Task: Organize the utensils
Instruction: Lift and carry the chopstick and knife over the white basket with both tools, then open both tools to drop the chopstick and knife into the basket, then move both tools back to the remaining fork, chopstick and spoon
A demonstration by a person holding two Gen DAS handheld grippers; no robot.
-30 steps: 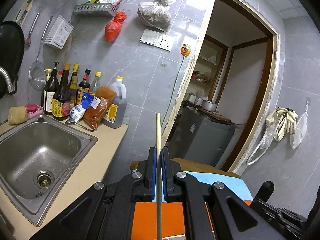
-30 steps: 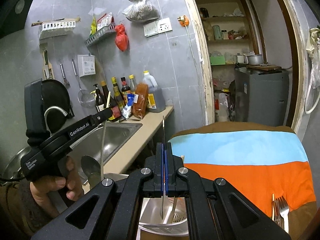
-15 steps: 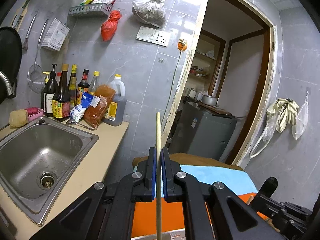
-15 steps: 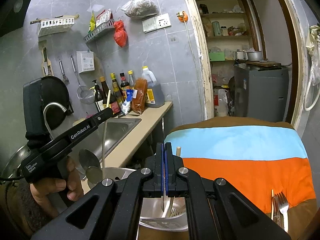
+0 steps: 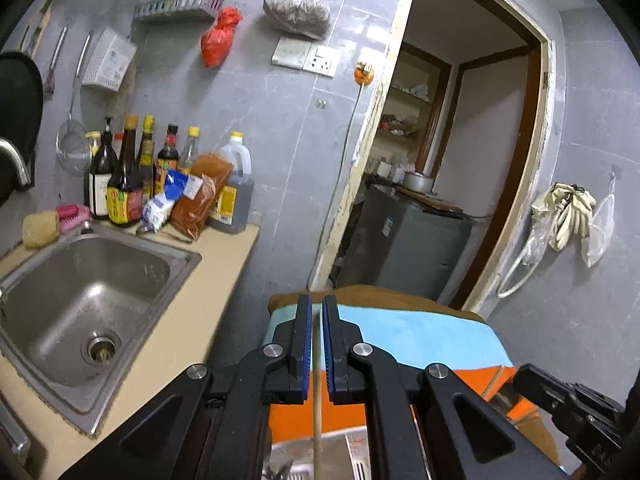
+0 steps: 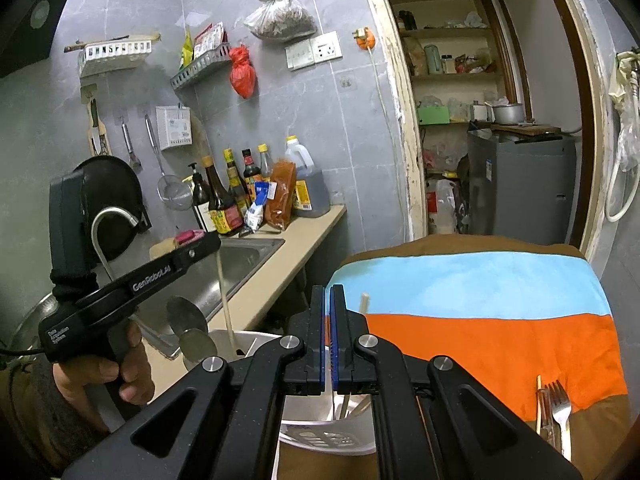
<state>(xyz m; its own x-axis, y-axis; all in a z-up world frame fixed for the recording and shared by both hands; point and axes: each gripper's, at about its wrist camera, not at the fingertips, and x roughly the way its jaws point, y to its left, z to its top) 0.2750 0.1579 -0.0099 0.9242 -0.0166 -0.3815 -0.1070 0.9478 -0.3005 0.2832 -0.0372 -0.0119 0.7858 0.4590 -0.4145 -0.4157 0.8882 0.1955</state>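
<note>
Wooden chopstick [image 5: 317,408] stands pinched in the left gripper [image 5: 317,320] over a white holder [image 6: 320,436]; the right gripper [image 6: 330,320] clamps a thin metal utensil [image 6: 332,404], perhaps a knife.

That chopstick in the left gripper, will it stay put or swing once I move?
Likely stiff: the chopstick hangs straight from the left gripper into the white holder. It looks thin and smooth, pinched near its top, so it may pivot or slip.
</note>
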